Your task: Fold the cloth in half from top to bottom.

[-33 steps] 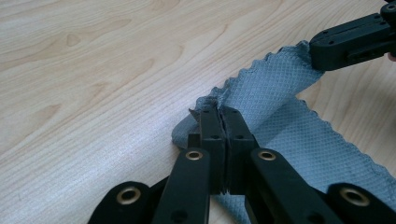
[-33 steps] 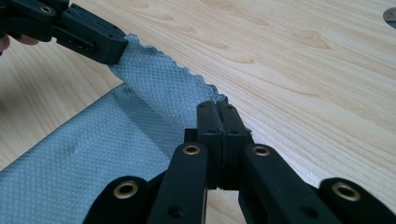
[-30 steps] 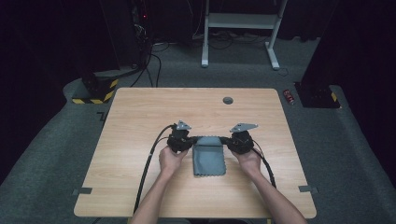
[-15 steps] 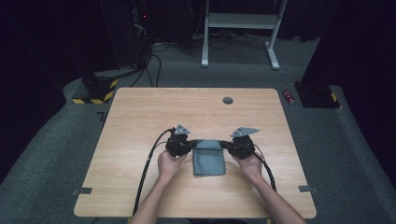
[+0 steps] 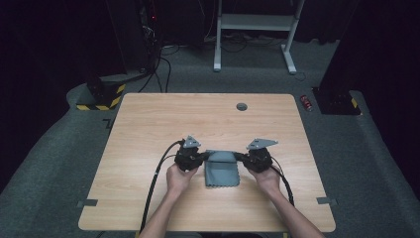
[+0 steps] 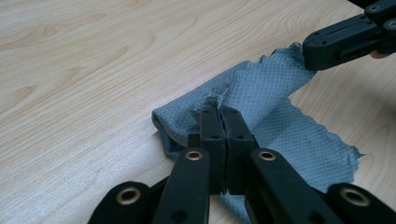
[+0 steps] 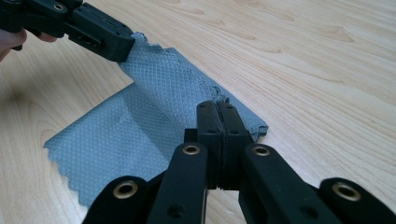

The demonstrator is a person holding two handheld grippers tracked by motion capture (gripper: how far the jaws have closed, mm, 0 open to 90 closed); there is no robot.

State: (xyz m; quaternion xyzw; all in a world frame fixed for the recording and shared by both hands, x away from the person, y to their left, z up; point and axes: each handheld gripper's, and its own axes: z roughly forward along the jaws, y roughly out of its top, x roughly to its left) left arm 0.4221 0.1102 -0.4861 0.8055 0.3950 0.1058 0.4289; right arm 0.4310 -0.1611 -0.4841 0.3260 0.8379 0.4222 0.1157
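A grey cloth [image 5: 222, 169] with a fine diamond weave and scalloped edges lay on the light wooden tabletop [image 5: 148, 129], a little nearer the person's edge than the far edge and roughly midway between the left and right edges. Its far edge was rolled or folded over into a thick ridge, while the rest lay flat toward the person. The left hand-held gripper [image 5: 199, 156] was clenched on the left end of that ridge; in the left gripper view its two black jaws met tight together with a pucker of cloth [image 6: 261, 93] pinched at their tips. The right hand-held gripper [image 5: 241, 157] was likewise clamped on the right end of the ridge, and in the right gripper view the jaws stood pressed together on the bunched fabric [image 7: 173, 88]. Each gripper view also caught the other tool across the cloth, its jaw end touching the opposite corner. The left hand [image 5: 179, 177] and right hand [image 5: 268, 178] held the tools from the near side, with black cables [image 5: 153, 183] trailing back off the near edge. A small dark round fitting [image 5: 241, 106] sat near the far edge, possibly a cable grommet. No brand, label or writing could be read on the cloth or the tools.
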